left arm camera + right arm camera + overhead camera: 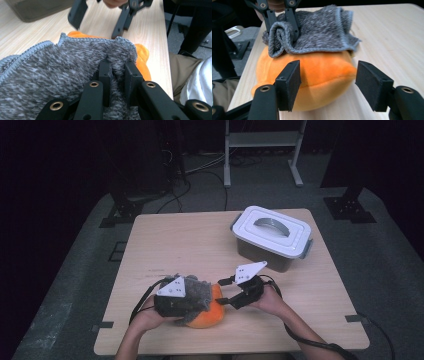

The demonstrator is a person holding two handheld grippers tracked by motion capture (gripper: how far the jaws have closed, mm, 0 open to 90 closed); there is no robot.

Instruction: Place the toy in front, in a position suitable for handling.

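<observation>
An orange plush toy (210,316) lies near the table's front edge with a grey knitted cloth (198,291) draped over it. My left gripper (196,301) comes in from the left and is shut on a fold of that cloth; in the left gripper view the jaws (117,72) pinch the grey knit (62,67) above the orange plush (142,55). My right gripper (225,291) stands open just right of the toy, jaws pointing at it. In the right gripper view its jaws (328,83) flank the plush's near end (324,72) without pressing, and the left gripper (283,26) grips the cloth (322,32) behind.
A grey box with a white handled lid (272,235) stands at the back right of the wooden table (175,245). The person's hands hold both grippers at the front edge. Dark floor, cables and a metal stand lie beyond the table.
</observation>
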